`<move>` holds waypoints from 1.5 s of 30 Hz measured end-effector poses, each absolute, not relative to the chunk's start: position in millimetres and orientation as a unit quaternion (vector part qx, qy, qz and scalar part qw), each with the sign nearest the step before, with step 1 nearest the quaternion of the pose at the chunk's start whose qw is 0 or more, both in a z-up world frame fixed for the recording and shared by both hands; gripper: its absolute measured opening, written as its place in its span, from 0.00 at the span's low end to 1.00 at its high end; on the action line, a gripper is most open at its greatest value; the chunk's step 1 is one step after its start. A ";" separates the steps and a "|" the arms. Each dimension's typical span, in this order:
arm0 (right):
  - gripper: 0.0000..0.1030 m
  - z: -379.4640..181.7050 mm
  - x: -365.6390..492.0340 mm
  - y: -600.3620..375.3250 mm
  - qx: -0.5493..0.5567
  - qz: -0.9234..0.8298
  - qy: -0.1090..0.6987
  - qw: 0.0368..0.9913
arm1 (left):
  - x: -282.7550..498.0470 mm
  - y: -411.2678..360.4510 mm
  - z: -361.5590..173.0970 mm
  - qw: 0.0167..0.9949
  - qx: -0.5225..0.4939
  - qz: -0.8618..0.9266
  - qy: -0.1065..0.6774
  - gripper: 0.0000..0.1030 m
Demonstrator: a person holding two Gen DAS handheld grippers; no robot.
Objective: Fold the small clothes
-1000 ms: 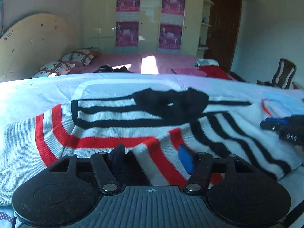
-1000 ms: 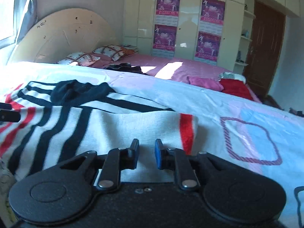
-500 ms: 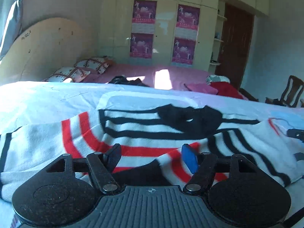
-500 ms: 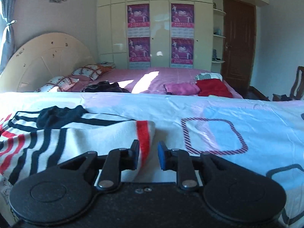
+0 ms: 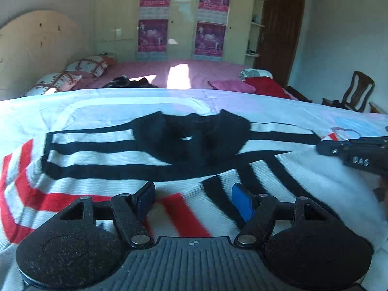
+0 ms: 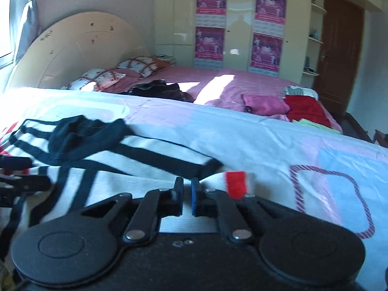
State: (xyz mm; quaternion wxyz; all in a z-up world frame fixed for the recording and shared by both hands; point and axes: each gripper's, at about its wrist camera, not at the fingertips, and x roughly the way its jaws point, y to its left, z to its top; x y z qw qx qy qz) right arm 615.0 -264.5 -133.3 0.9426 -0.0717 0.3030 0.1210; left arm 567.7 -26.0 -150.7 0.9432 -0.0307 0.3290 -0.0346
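Both cameras are sitting just behind their own grippers, looking forward and slightly downward along the fingers, close above the bed cover (image 5: pixel 36 106).

The left wrist view is facing across the sweater (image 5: pixel 145 155) toward the wardrobe (image 5: pixel 184 17); the left gripper (image 5: pixel 194 198) is filling its lower edge. The right gripper (image 5: pixel 351 150) is entering at its right edge.

The right wrist view is looking over the sweater's right part (image 6: pixel 135 181), with its own gripper (image 6: pixel 186 194) at the bottom and the left gripper (image 6: pixel 19 181) showing at its left edge.

Both views are sharing the sweater, cover, pillows (image 6: pixel 116 75), wardrobe and door (image 6: pixel 342 48).
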 end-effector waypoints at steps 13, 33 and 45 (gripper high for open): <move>0.16 -107.5 531.5 -259.3 -0.065 0.171 0.303 0.935 | 500.9 -20.7 -120.3 0.948 -0.049 -0.052 0.310 0.69; 0.19 -110.3 459.3 -257.1 -0.049 0.127 0.312 0.940 | 463.4 7.2 -127.2 0.949 -0.018 -0.040 0.311 0.85; 0.23 -96.9 436.6 -205.6 -0.029 0.093 0.308 0.946 | 343.5 269.5 -144.9 0.923 -0.195 0.205 0.259 0.85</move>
